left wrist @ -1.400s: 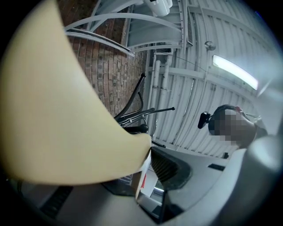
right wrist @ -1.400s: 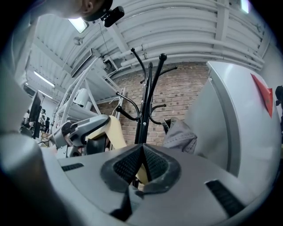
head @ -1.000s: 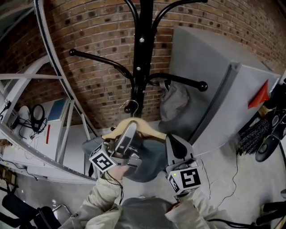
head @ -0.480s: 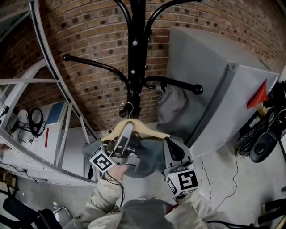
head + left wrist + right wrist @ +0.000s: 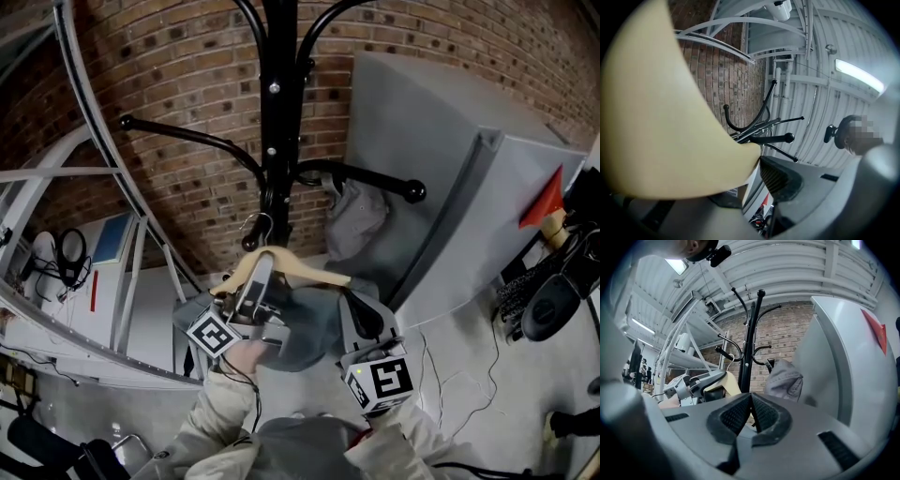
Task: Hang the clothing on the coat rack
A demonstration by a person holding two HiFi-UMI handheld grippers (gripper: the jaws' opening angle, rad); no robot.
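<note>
A black coat rack stands against the brick wall. Just in front of its pole is a wooden hanger with its metal hook upward. A dark grey-blue garment is draped on it. My left gripper is shut on the hanger's middle, and the pale wood fills the left gripper view. My right gripper sits at the garment's right side, under the hanger's right end. Its pads meet, and I see nothing between them. In the right gripper view the rack rises straight ahead.
A light grey garment hangs from the rack's right arm. A tall grey cabinet stands close on the right. A white metal frame curves along the left. Brushes and cables lie at the right edge.
The head view has shifted a little, so the rack and the hanger sit further left in the picture. Both grippers keep their hold and their place before the pole.
</note>
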